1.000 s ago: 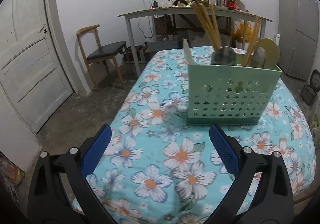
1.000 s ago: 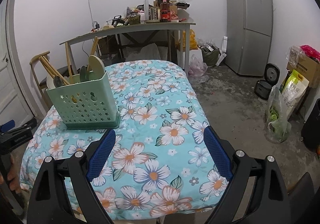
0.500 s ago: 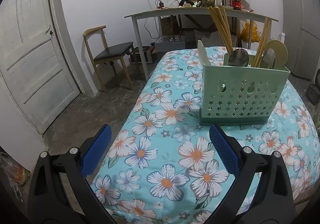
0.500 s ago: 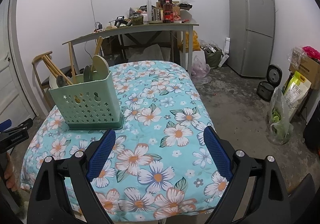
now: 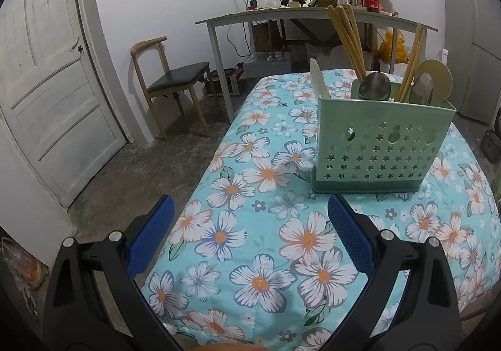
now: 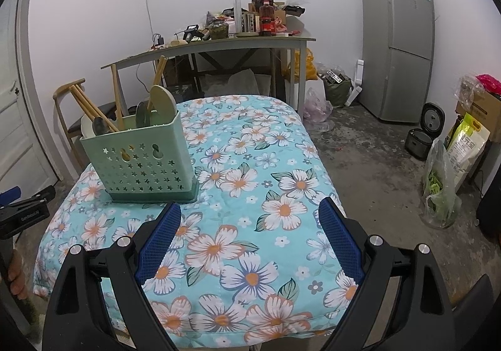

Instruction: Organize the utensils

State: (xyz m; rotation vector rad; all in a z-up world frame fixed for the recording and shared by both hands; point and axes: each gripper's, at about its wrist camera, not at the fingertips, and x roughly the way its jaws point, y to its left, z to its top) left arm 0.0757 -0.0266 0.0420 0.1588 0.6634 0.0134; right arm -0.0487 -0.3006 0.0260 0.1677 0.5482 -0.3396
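My left gripper (image 5: 250, 226) and right gripper (image 6: 250, 229) hover empty, jaws spread wide. The pale green perforated plastic utensil holder (image 6: 137, 163) stands near the floral-clothed worktop's (image 6: 250, 257) left edge, holding wooden chopsticks (image 5: 347, 38) and spoons (image 5: 374, 88). Nothing loose remains; organizing looks finished.

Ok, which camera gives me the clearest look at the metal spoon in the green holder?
The left wrist view: the metal spoon shows its round bowl face-on above the rim of the green holder. In the right wrist view the spoon is smaller, farther off and crossed by chopsticks.
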